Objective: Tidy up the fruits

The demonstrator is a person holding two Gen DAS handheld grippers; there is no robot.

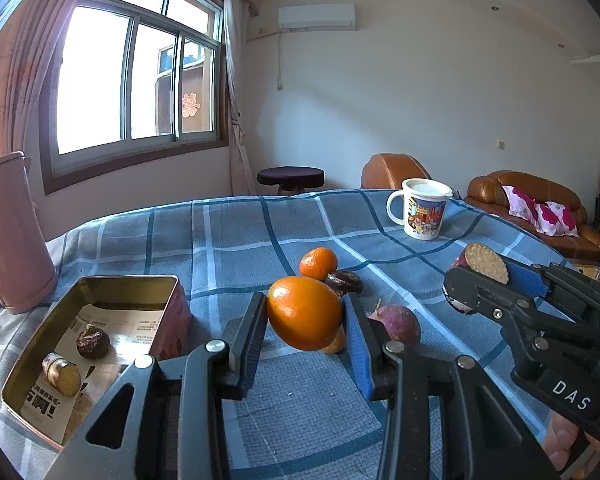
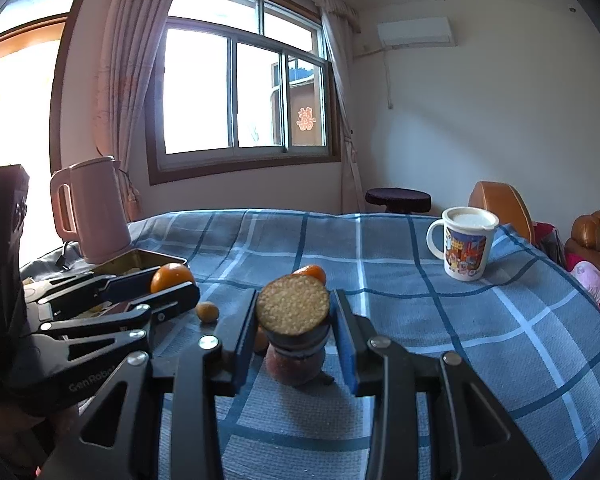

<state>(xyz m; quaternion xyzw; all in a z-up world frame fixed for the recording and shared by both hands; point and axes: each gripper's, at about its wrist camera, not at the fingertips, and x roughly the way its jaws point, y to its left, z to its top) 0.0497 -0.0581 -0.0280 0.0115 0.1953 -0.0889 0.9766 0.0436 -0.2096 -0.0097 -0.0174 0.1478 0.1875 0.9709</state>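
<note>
Left gripper [image 1: 305,334] clamped on large smooth orange fruit [image 1: 304,313], lifted clear of blue plaid tablecloth [image 1: 228,248], just right of open gold metal tin [image 1: 100,292]. Tin holds dark wrinkled fruit [image 1: 93,343] and short cut yellow-ended cane piece [image 1: 62,374] on printed paper.

Right gripper [image 2: 294,338] clenched on dark-skinned cut cane piece [image 2: 293,312], fibrous cut face toward camera.

On cloth: small mandarin [image 1: 318,263], dark brown fruit [image 1: 343,282], reddish-purple round fruit [image 1: 398,324]. White cartoon-print mug [image 1: 420,208] far side; pink kettle [image 2: 96,208] near window.
</note>
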